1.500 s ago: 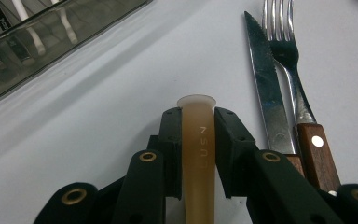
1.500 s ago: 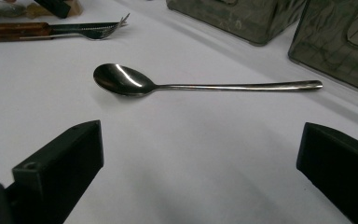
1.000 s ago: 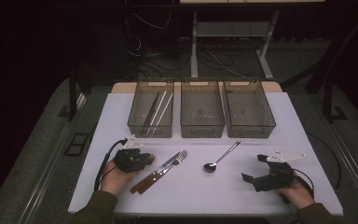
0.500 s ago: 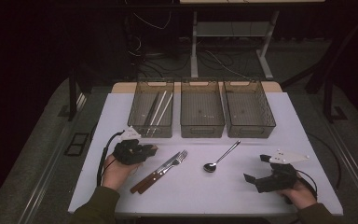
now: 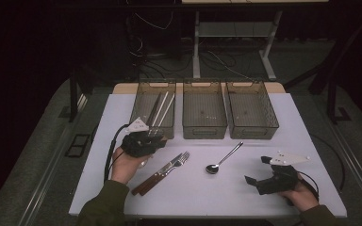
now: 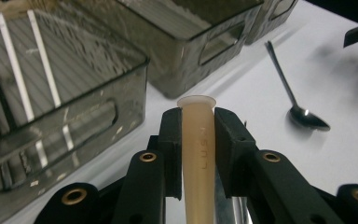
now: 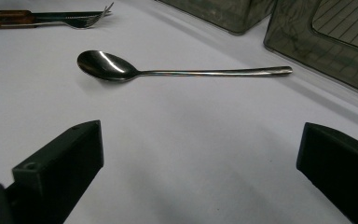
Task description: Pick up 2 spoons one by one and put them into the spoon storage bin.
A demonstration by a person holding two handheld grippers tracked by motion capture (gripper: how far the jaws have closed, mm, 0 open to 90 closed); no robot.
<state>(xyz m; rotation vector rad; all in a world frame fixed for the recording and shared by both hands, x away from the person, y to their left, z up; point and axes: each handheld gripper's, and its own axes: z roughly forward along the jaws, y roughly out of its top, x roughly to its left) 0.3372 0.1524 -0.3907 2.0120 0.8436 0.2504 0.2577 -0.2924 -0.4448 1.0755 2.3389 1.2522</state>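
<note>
Just in front of the left bin, the left gripper clamps a pale plastic handle near its flared end; it looks light, stiff and smooth, so a firm grip suits. The right gripper rests wide open.

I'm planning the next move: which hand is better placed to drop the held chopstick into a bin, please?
The left. Its gripper is shut on the cream chopstick, close to the left bin that already holds chopsticks. The right gripper rests open and empty near the spoon.
</note>
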